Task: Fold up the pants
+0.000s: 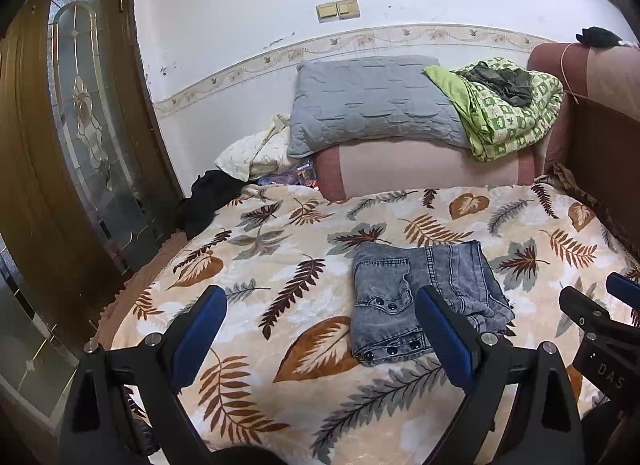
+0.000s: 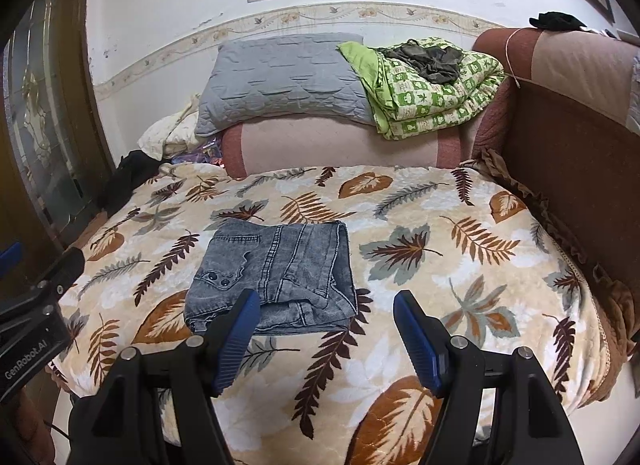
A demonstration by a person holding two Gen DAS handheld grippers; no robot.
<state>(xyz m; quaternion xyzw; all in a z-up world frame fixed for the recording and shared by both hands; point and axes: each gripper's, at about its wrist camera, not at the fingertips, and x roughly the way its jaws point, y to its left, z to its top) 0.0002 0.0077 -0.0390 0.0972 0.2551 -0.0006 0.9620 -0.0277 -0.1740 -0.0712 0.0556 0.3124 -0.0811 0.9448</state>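
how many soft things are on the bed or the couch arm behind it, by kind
jeans: 1
grey pillow: 1
green quilt: 1
leaf blanket: 1
dark cloth on the quilt: 1
total: 5

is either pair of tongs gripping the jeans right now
No, the left tongs and right tongs both stand open, and the folded jeans lie free.

Folded pants [image 2: 272, 273] on blanket [image 2: 400, 225]; pillow [image 2: 280, 81] behind.
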